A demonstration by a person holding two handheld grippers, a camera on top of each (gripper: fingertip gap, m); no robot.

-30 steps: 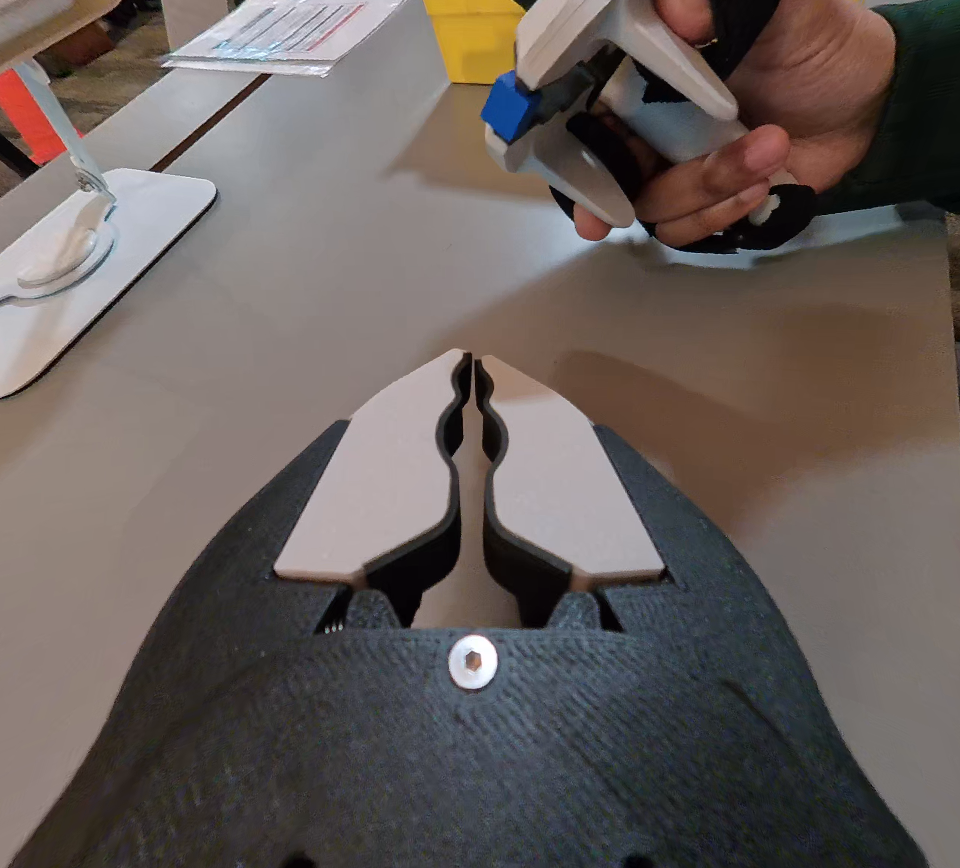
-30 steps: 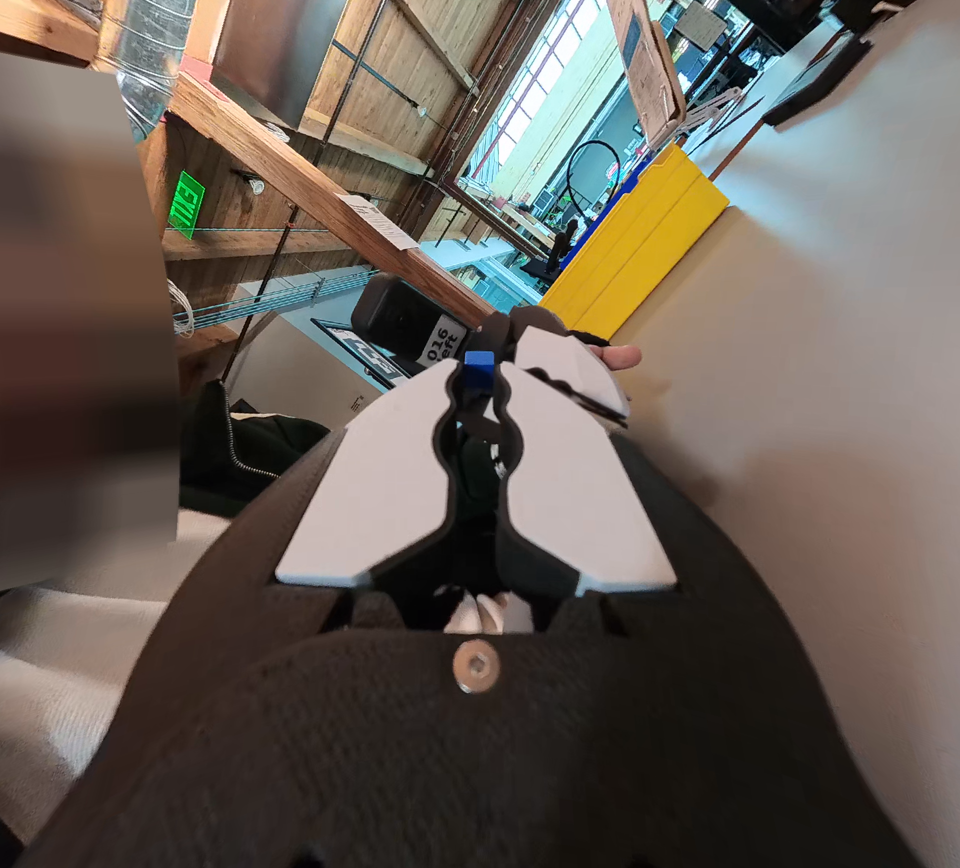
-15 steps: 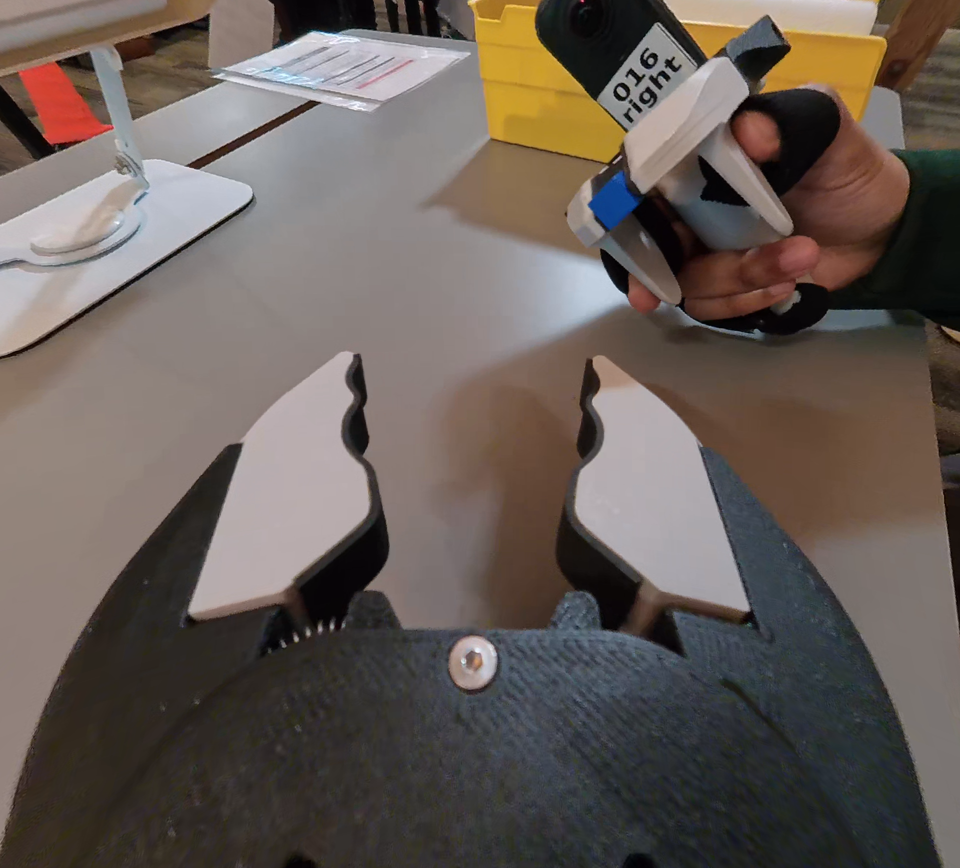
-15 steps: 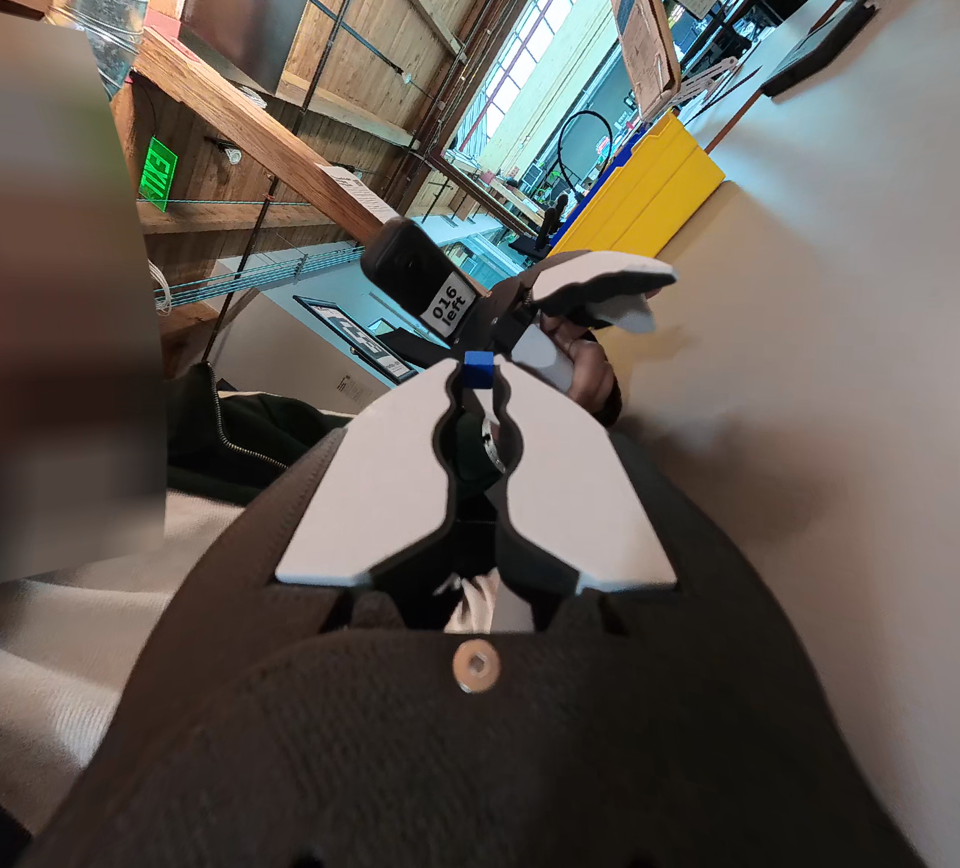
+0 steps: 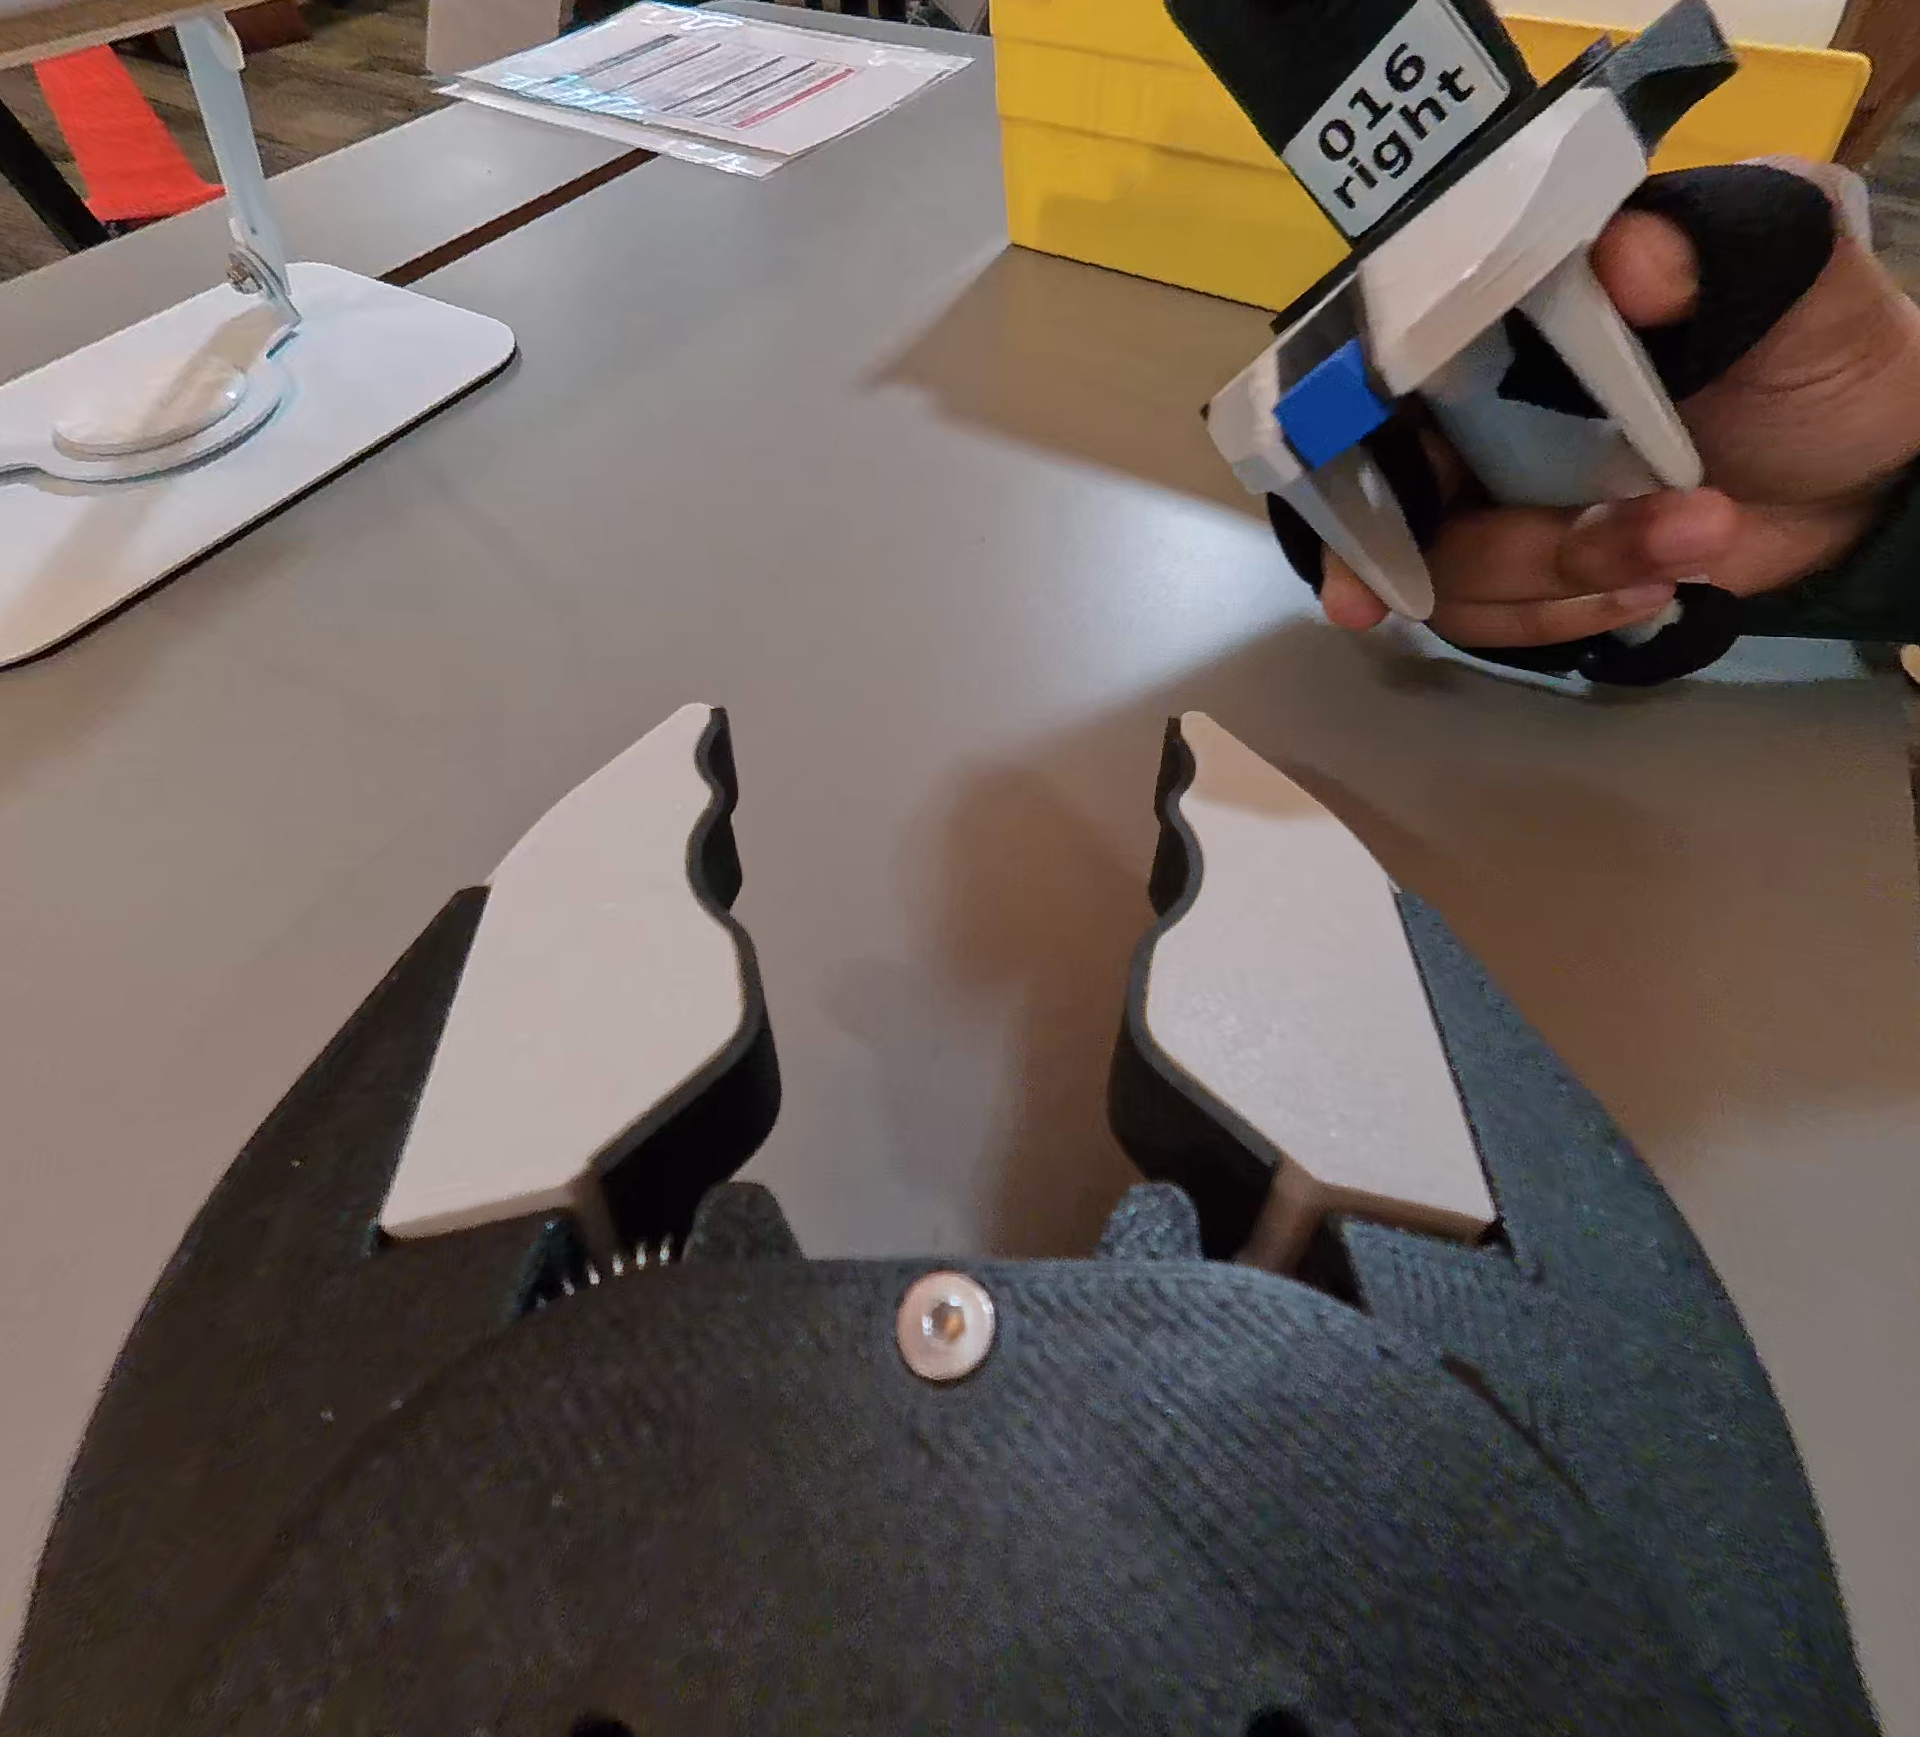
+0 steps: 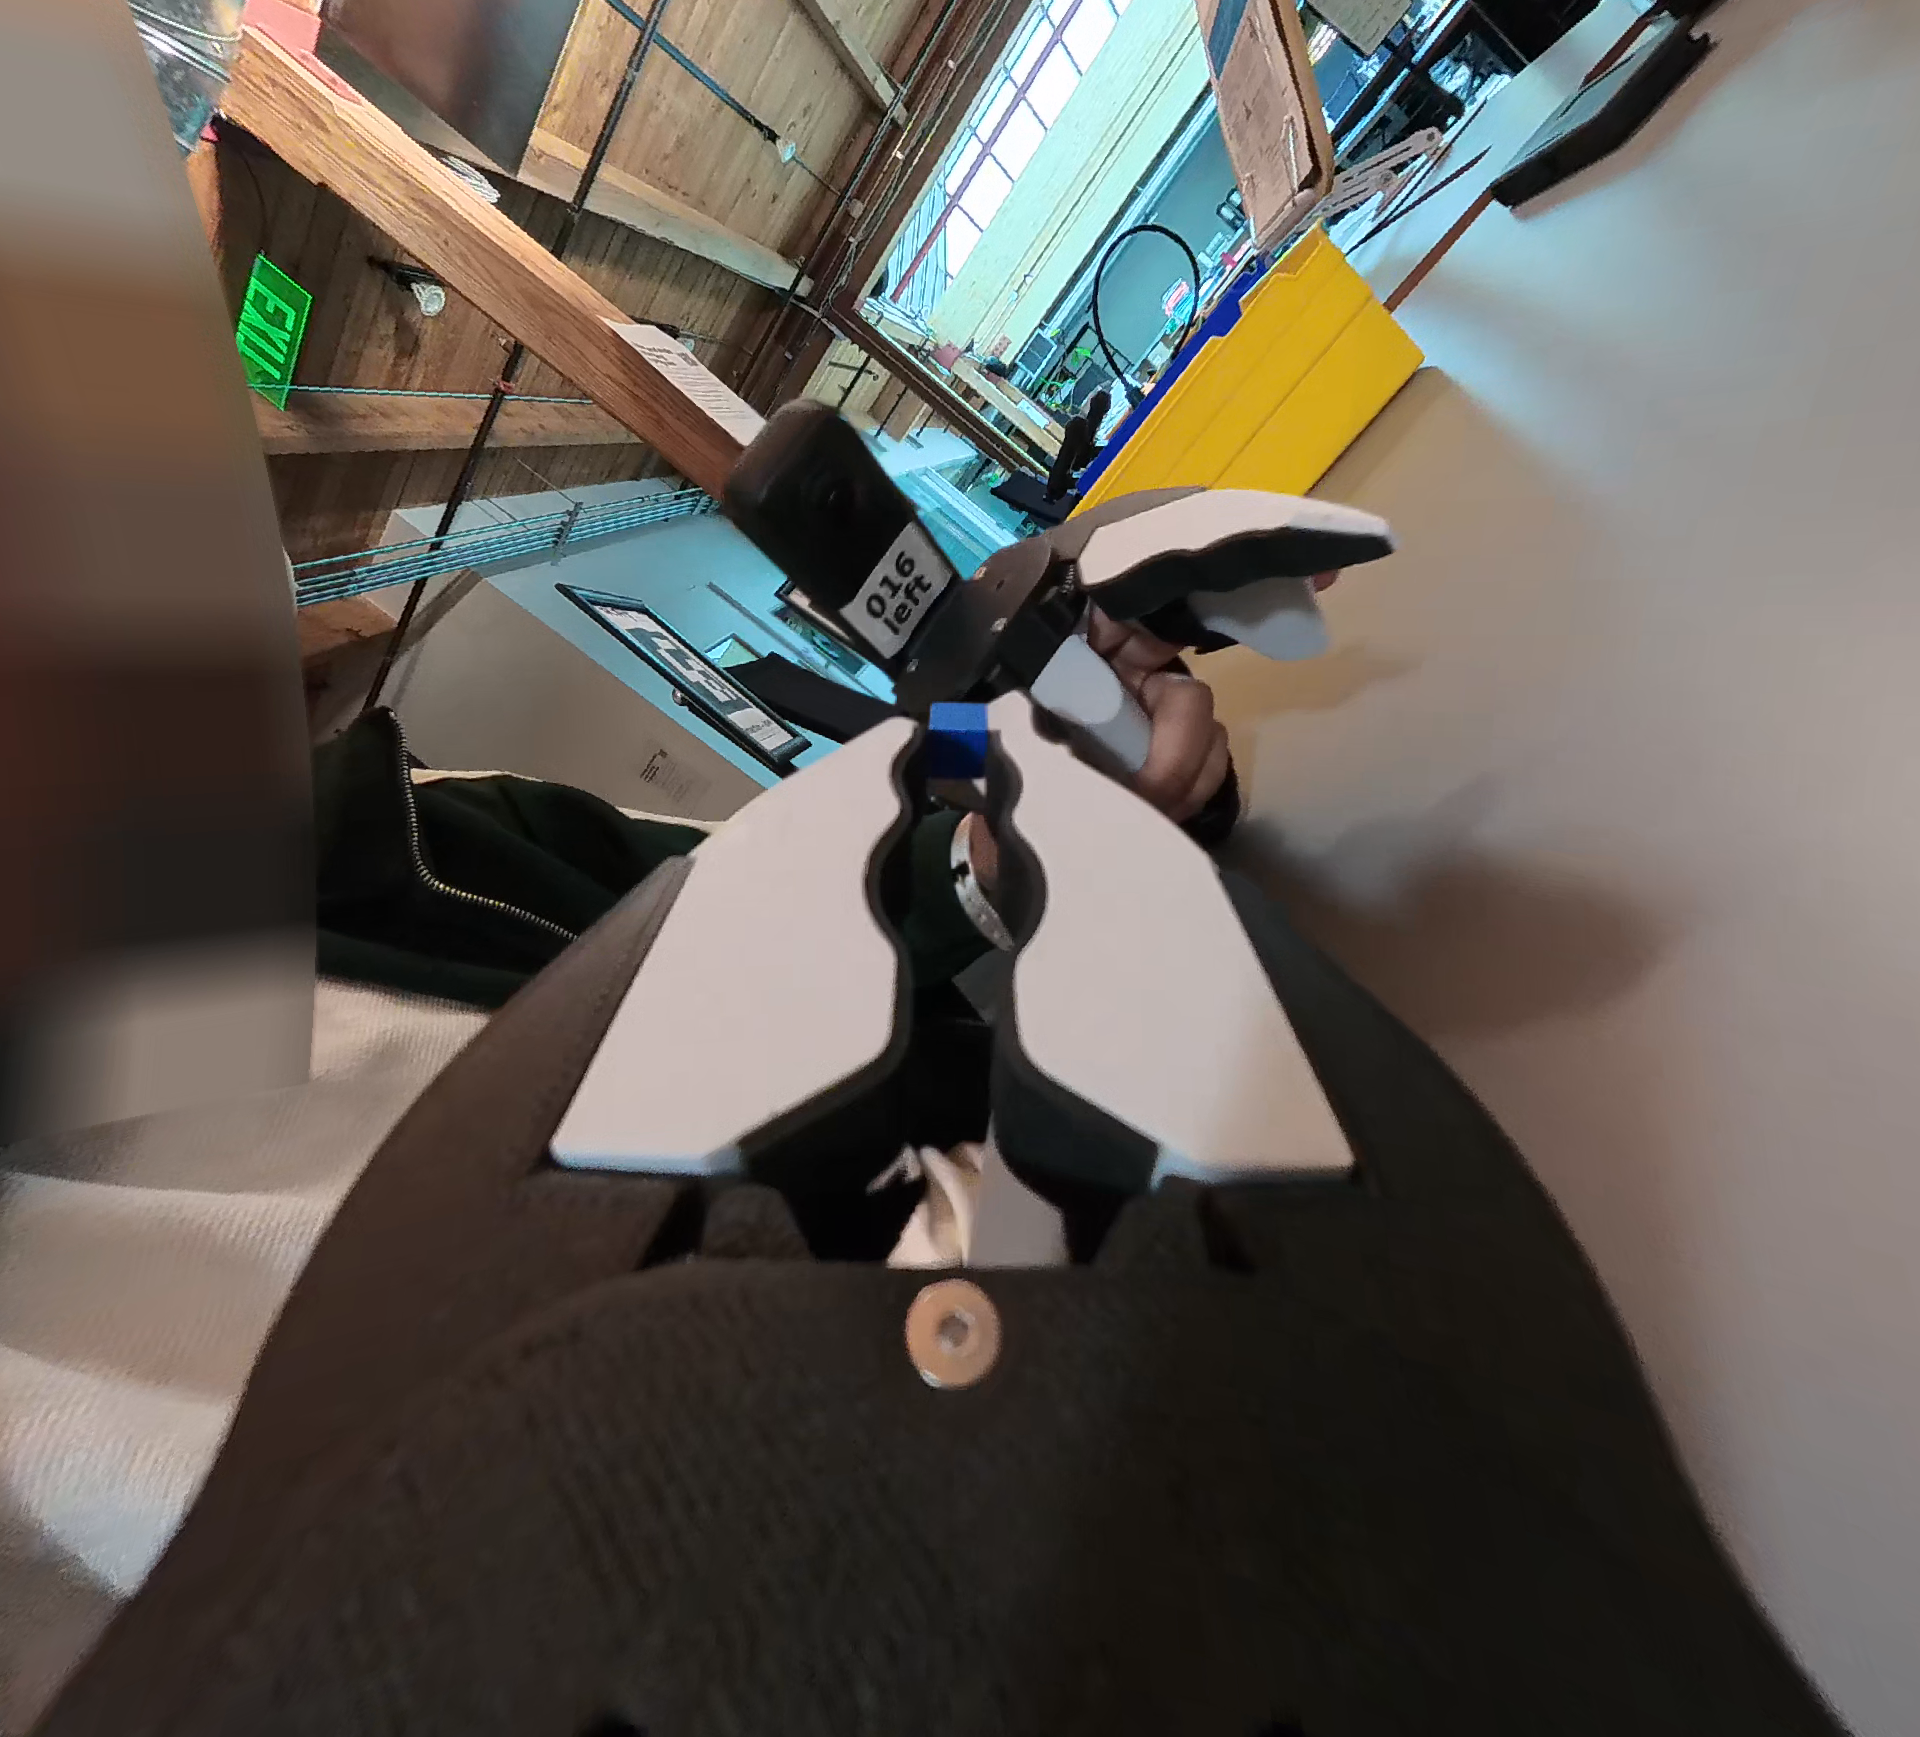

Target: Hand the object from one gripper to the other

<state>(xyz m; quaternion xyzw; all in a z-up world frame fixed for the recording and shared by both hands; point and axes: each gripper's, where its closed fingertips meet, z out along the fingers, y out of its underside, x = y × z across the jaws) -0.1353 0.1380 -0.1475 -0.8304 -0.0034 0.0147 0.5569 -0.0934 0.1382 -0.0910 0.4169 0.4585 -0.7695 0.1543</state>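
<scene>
A small blue block (image 5: 1332,415) is pinched at the tips of my right gripper (image 5: 1314,430), which a hand holds above the grey table at the upper right of the left wrist view. The block (image 6: 958,741) shows between the shut fingertips of my right gripper (image 6: 958,747) in the right wrist view. My left gripper (image 5: 948,726) is open and empty, low over the table, well short of the block. It also shows in the right wrist view (image 6: 1320,581), beyond the block, fingers spread.
A yellow bin (image 5: 1122,129) stands at the back of the grey table (image 5: 727,492). A white stand base (image 5: 208,399) sits at the left, with a sleeved paper sheet (image 5: 717,77) behind it. A hand (image 5: 1766,461) holds the right gripper.
My left gripper has gone from shut to wide open and drawn back from the right gripper. The right gripper keeps its hold on the blue block.
</scene>
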